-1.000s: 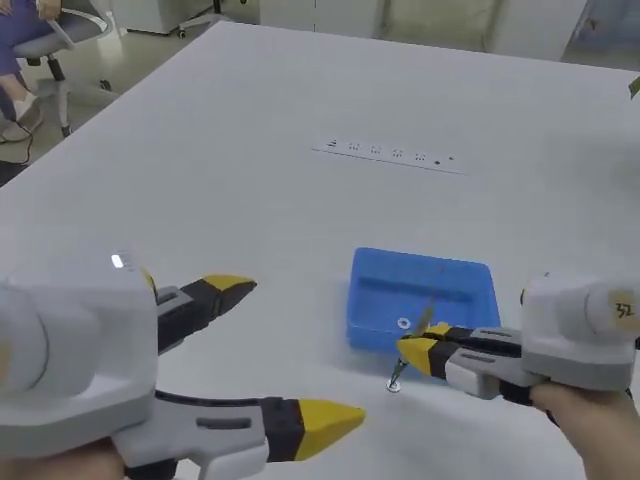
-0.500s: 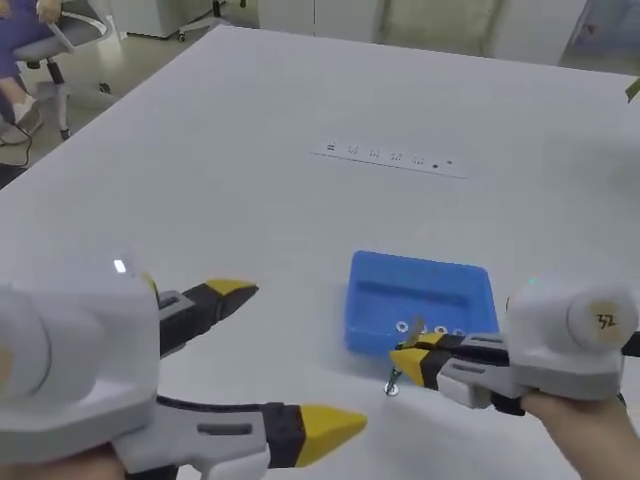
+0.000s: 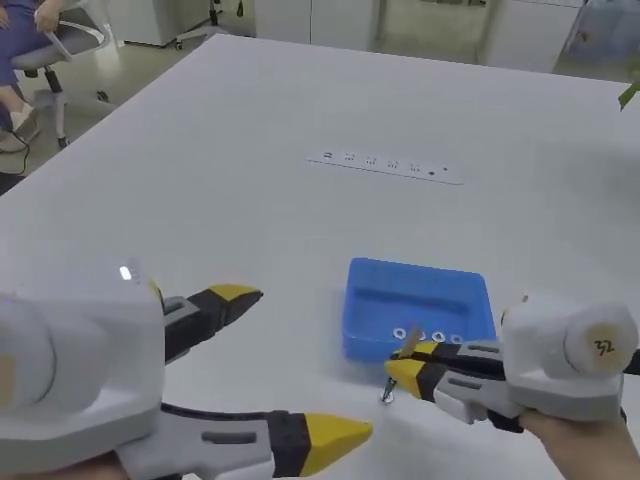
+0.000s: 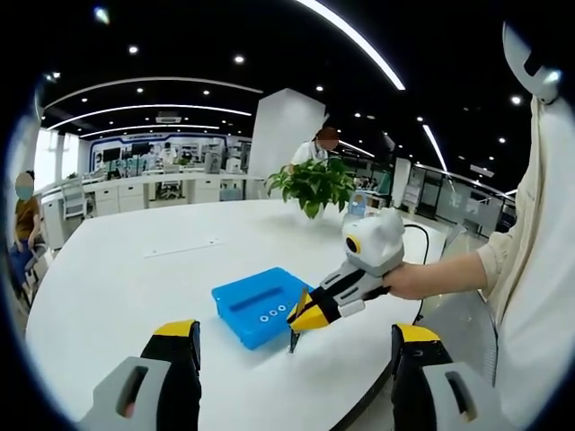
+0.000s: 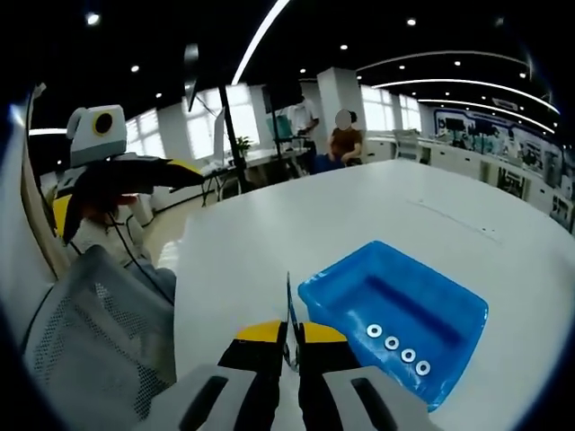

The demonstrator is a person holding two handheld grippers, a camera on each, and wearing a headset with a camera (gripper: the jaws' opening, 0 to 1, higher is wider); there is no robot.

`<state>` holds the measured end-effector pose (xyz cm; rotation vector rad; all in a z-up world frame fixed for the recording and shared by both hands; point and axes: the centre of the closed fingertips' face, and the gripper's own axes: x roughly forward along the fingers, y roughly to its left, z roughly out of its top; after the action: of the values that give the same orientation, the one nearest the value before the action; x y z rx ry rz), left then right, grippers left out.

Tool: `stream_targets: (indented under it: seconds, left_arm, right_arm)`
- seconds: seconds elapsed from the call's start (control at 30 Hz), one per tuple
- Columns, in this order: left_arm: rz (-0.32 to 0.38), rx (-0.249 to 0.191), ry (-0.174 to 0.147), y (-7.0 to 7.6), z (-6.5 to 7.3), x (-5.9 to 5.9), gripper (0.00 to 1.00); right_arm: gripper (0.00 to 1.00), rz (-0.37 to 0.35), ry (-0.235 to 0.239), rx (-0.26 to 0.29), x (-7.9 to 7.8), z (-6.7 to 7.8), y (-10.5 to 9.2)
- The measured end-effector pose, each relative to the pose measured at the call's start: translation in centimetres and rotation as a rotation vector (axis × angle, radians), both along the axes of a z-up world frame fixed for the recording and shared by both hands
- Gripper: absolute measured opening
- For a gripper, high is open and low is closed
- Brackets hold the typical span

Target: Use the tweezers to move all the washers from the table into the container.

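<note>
A blue container (image 3: 415, 300) sits on the white table (image 3: 250, 180), with several washers (image 3: 428, 337) in a row along its near wall. My right gripper (image 3: 398, 366) is just in front of that wall, shut on the thin metal tweezers (image 3: 389, 390). The tweezers point down at the table beside the container. In the right gripper view the tweezers (image 5: 289, 310) stick out between the shut jaws, left of the container (image 5: 395, 305) and its washers (image 5: 395, 344). My left gripper (image 3: 290, 365) hovers open at the near left, holding nothing. The left gripper view looks past that gripper (image 4: 295, 346) toward the container (image 4: 256, 305).
A socket strip (image 3: 385, 165) is set into the table further back. An office chair (image 3: 60, 40) stands at the far left corner. A potted plant (image 4: 314, 184) stands on the table, with a person behind it. A mesh chair (image 5: 90, 341) is close by the table's edge.
My right gripper has drawn back slightly toward me with the tweezers, uncovering more of the washers in the container. The left gripper has hardly moved.
</note>
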<state>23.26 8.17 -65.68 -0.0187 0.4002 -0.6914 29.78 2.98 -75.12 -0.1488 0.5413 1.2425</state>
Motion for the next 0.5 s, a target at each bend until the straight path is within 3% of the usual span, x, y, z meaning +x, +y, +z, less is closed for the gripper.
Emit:
stream_targets:
  seconds: [0.13, 0.37, 0.5]
  left_arm:
    - [0.001, 0.002, 0.003, 0.1, -0.2, -0.1, 0.89]
    - [0.008, 0.0, 0.001, 0.3, -0.1, -0.2, 0.89]
    - [0.013, -0.001, 0.001, 0.5, -0.1, -0.2, 0.89]
  right_arm:
    - [0.02, -0.018, -0.004, 0.035, 0.6, 1.5, -0.1]
    - [0.02, -0.053, 0.01, 0.147, 1.9, 5.0, 0.2]
    - [0.02, -0.081, 0.002, 0.193, 3.3, 6.4, 0.3]
